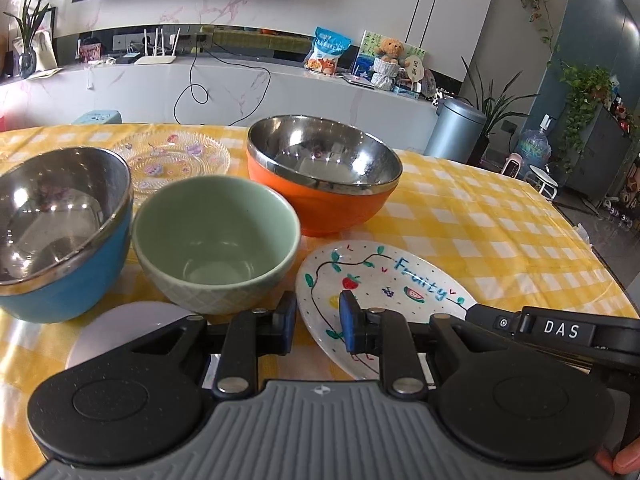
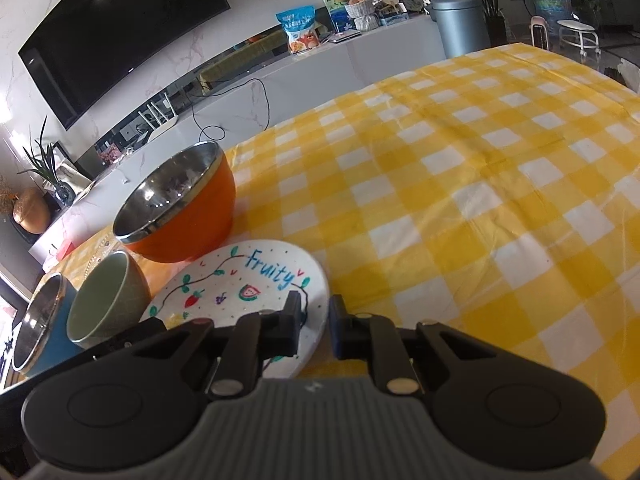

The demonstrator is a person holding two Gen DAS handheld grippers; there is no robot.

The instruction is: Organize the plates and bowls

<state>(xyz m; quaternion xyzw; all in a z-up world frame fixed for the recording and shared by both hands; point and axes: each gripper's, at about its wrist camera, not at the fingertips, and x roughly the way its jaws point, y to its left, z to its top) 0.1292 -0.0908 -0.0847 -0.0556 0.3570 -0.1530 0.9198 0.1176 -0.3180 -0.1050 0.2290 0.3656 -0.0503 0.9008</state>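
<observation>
On the yellow checked tablecloth (image 1: pixel 480 216), from left to right, stand a blue steel-lined bowl (image 1: pixel 60 236), a pale green ceramic bowl (image 1: pixel 216 240) and an orange steel-lined bowl (image 1: pixel 324 176), all empty. A clear patterned glass plate (image 1: pixel 172 160) lies behind them, a plain white plate (image 1: pixel 116 328) in front. The "Fruity" plate (image 1: pixel 380 292) lies right of the green bowl, bare of food. The left gripper (image 1: pixel 318 322) pinches its near-left rim; the right gripper (image 2: pixel 315 326) clamps its right rim.
</observation>
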